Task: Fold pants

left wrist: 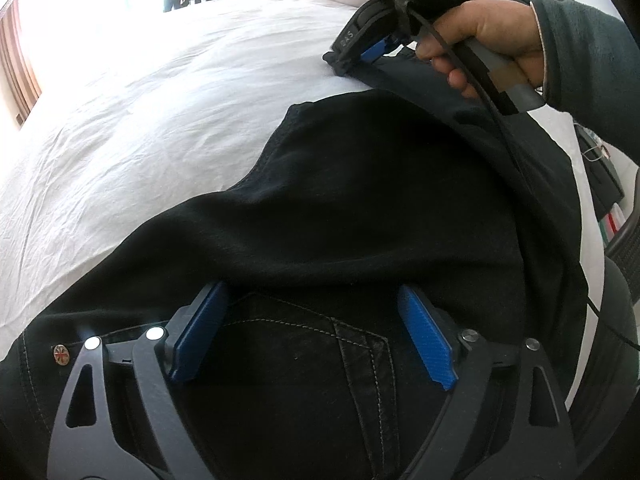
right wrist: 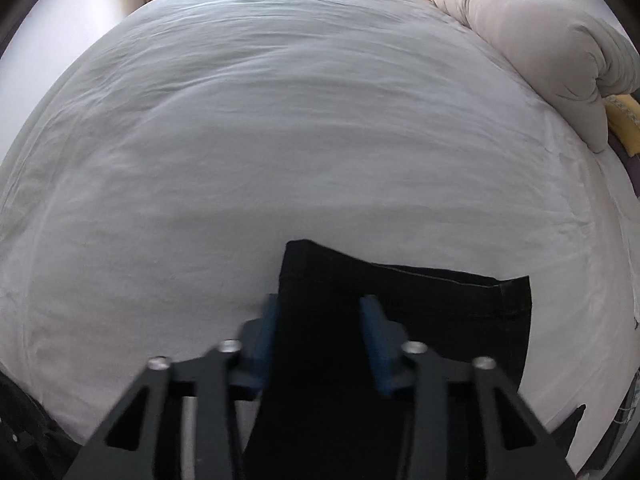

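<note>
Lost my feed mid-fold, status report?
Left gripper open over black denim pants. Right gripper shut on a pant leg. White bedsheet ahead, nothing in the way.

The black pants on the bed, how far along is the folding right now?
Early stage. Done: the black pants lie on the white sheet, both legs together toward the right gripper. In hand: that gripper's blue fingers straddle a strip of leg near the hems, apparently gripping it; the left gripper stands open over the back pocket, holding nothing. Left: bringing the hems over to the waist; no fold shows yet.
</note>
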